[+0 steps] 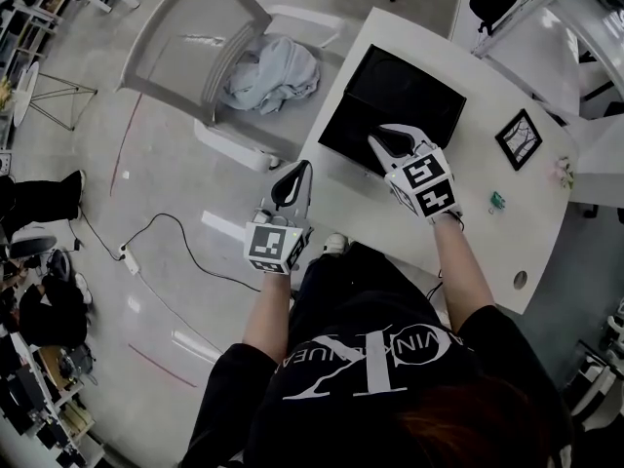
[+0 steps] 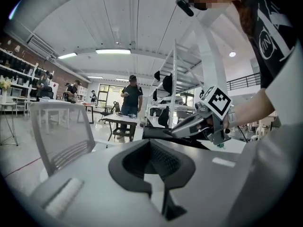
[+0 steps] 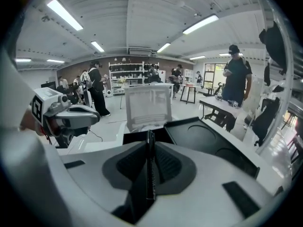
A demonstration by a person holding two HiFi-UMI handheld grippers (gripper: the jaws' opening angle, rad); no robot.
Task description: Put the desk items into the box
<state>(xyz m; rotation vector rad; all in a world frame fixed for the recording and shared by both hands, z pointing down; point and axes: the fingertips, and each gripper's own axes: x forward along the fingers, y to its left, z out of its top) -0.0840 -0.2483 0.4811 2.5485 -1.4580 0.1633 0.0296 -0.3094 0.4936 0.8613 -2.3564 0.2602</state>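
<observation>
We stand at the 6 o'clock edge of the white desk (image 1: 370,213) with the black box (image 1: 419,91) straight ahead at 12 o'clock. It lies open and, as far as we can see, has nothing in it yet.

Our right gripper (image 1: 388,140) hovers over the near rim of the box, with its jaws pressed flat together and nothing between them. We judge it is only passing over, not delivering anything.

Our left gripper (image 1: 294,178) hangs off the desk's 9 o'clock edge, above the floor. Its jaws meet at the tips and it is also empty. Held there, it stays out of the working hand's way and leaves the box mouth free.

The things to be packed all lie to our right, well apart from the box:
- A small black picture frame (image 1: 519,137) at about 2 o'clock.
- A tiny teal item (image 1: 497,201) at about 3 o'clock, too small for us to name.

Since both lie on the right, it seems sensible to lead with the right gripper. We would need to spread its jaws before reaching out to either one. The frame lies flat, so we expect getting a jaw under its edge to be the awkward part.
</observation>
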